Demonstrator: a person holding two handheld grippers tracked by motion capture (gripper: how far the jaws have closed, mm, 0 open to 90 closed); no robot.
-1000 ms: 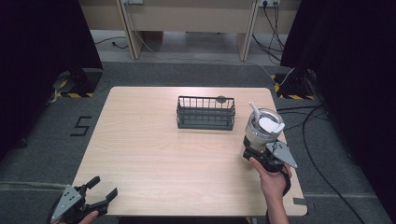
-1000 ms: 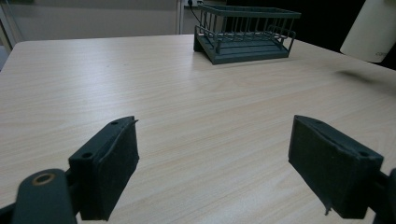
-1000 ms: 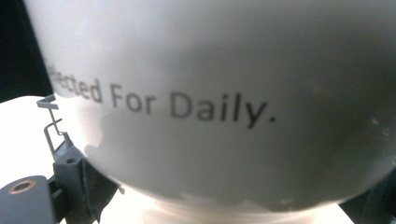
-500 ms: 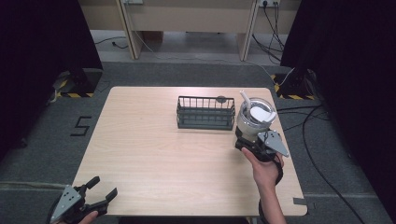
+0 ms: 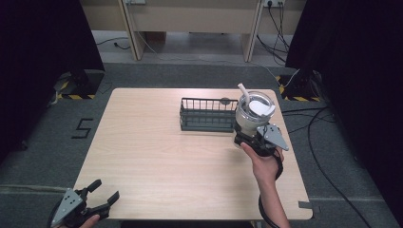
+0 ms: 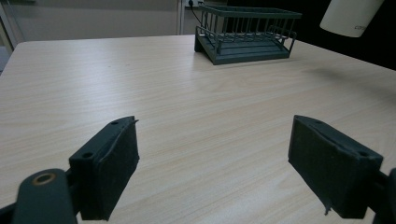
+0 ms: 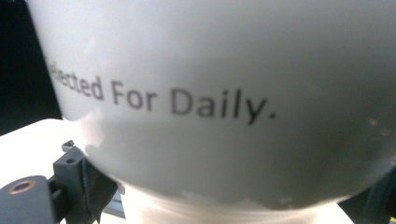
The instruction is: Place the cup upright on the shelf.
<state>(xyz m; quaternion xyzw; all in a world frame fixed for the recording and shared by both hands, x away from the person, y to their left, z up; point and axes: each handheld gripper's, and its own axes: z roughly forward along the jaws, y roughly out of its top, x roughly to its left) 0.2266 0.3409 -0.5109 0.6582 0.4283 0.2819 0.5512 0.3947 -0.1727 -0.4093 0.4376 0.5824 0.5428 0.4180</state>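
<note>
Moved: we see the cup point(image 5: 254, 114) carried left and farther away since a second ago; it is now held above the desk point(image 5: 157, 156) just right of the rack point(image 5: 207, 114), where before it was nearer the right edge.
Cup: a pale tumbler with a clear lid and a white straw, roughly upright, lifted clear of the desk; in the right gripper view its white wall point(image 7: 224, 93) reads "For Daily."
Right hand-held gripper point(image 5: 252, 138): we find its jaws clamped on the cup's lower body, one on each side, with the person's hand point(image 5: 263, 164) behind it.
Rack: a dark wire basket on the far middle of the desk, just left of the cup; we cannot tell whether the two touch.
Left hand-held gripper point(image 5: 105, 198): at the near left corner, jaws spread wide apart with bare desk between them, well apart from the cup; it has stayed in place.
Left gripper view: we see the rack point(image 6: 246, 32) far ahead and the cup's base point(image 6: 350, 16) at the upper right.
</note>
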